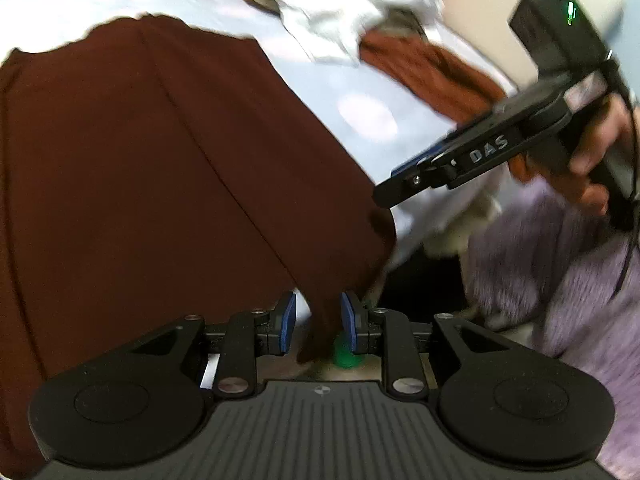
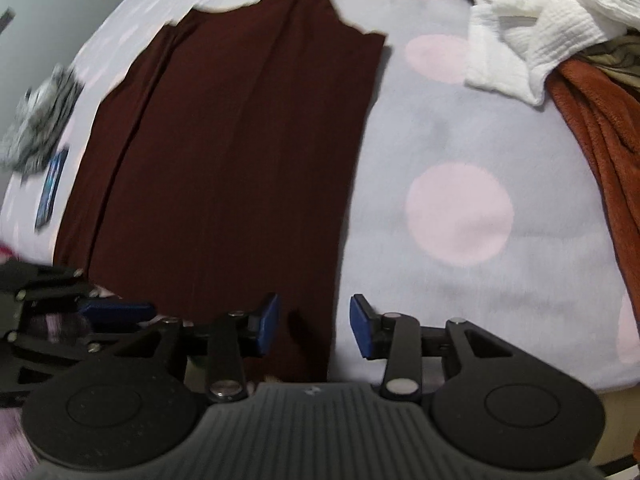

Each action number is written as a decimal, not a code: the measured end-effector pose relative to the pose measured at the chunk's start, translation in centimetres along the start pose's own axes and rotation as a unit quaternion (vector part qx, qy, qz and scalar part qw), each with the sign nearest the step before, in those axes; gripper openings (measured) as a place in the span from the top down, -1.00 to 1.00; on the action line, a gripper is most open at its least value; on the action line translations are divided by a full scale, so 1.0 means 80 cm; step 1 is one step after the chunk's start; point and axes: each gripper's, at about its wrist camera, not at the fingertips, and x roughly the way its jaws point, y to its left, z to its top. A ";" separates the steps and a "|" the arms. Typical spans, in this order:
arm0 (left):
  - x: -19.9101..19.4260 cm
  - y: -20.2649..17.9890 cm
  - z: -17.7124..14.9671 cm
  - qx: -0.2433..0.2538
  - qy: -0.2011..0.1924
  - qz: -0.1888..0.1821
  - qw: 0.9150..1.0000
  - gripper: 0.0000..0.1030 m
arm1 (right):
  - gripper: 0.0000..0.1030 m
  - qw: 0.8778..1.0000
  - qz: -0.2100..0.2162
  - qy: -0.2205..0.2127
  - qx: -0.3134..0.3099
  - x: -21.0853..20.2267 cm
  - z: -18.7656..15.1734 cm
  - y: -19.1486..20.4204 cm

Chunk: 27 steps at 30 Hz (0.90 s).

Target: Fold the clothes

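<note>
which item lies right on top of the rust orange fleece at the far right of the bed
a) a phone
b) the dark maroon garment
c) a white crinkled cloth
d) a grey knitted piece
c: in the right wrist view the white crinkled cloth overlaps the upper edge of the rust orange fleece, while the dark maroon garment lies flat and apart on the dotted bedsheet.
</note>
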 end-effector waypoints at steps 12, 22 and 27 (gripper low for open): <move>0.071 -0.006 -0.013 0.072 0.059 -0.009 0.996 0.37 | 0.16 0.993 -0.004 0.104 -0.047 0.052 -0.055 0.002; 0.079 -0.017 -0.026 0.110 0.034 -0.010 0.993 0.18 | 0.16 0.992 0.024 0.111 -0.053 0.088 -0.061 -0.017; 0.084 -0.022 -0.028 0.120 0.027 0.001 0.992 0.35 | 0.16 0.992 0.032 0.093 -0.082 0.103 -0.056 -0.004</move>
